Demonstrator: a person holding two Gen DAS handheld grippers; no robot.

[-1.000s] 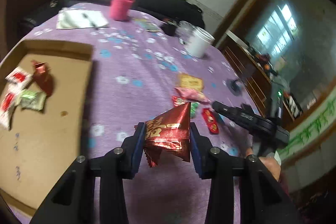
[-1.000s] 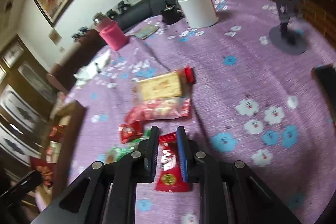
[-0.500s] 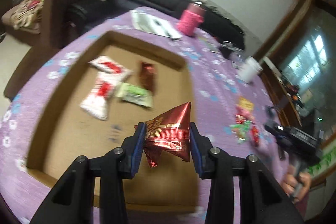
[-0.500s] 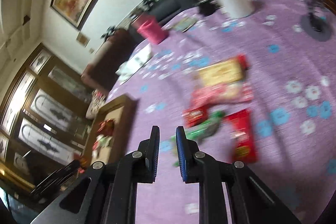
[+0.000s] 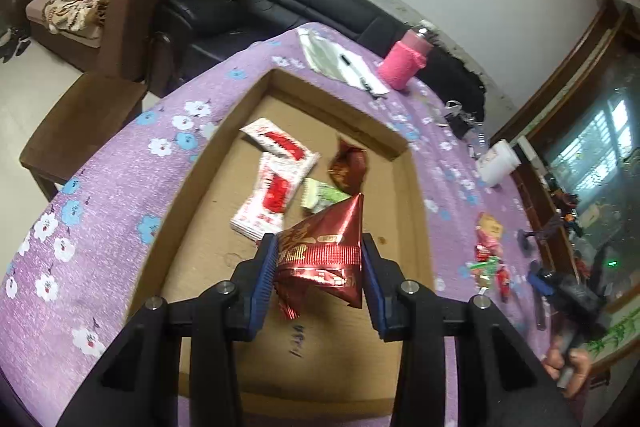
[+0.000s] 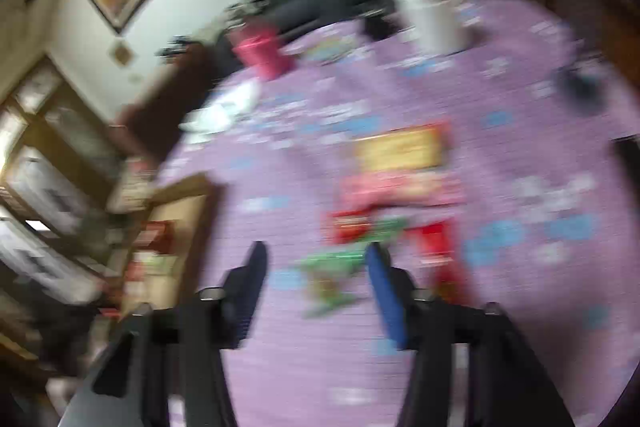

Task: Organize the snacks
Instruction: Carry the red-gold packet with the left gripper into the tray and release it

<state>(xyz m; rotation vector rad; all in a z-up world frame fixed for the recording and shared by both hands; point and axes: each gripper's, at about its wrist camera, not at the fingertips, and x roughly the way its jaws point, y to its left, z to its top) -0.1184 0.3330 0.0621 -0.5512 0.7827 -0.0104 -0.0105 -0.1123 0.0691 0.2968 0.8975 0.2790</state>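
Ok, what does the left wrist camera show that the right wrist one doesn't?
Left only: the left tongs shut on a red foil packet above the cardboard tray, and the pen and paper. Right only: the right tongs, opening with nothing gripped, and a green wrapper on the cloth below. Both: the pink bottle, white cup and loose snacks.

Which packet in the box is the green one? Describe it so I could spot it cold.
On the purple flowered tablecloth sits a shallow cardboard box. The green packet lies flat inside, between a white-and-red wrapper and a dark red foil packet; it is the only green one there.
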